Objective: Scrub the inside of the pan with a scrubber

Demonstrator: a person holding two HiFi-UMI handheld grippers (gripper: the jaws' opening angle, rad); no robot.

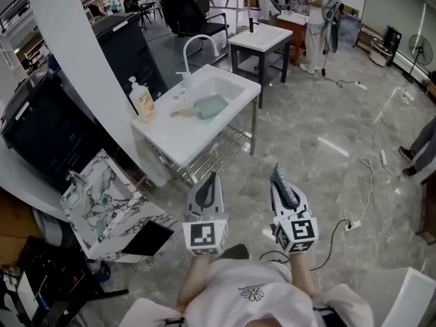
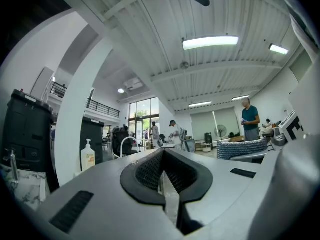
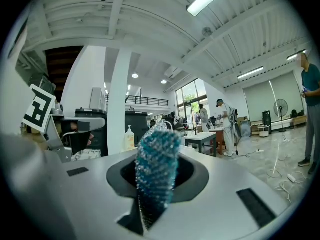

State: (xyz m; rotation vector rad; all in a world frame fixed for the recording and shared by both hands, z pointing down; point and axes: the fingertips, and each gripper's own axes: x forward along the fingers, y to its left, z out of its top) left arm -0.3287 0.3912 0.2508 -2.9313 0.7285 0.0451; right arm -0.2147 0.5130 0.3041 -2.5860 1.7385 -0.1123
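A teal pan [image 1: 211, 106] with a wooden handle lies in the basin of the white sink unit [image 1: 178, 138], far ahead of both grippers. My left gripper [image 1: 210, 180] [image 2: 162, 176] is held close to the body, jaws shut with nothing between them. Beside it, my right gripper [image 1: 278, 174] [image 3: 156, 184] is shut on a sparkly blue scrubber [image 3: 158, 163], which sticks up out of the jaws. In the head view the scrubber [image 1: 285, 191] shows as a dark strip between the jaws. Both grippers point toward the sink, well short of it.
A soap bottle [image 1: 142, 99] and a white faucet [image 1: 194, 48] stand on the sink unit. A marbled bag [image 1: 102, 203] and black bins [image 1: 41, 125] sit to the left by a white pillar [image 1: 82, 73]. A small white table [image 1: 261, 38] stands beyond. Cables [image 1: 354, 223] trail on the floor at right.
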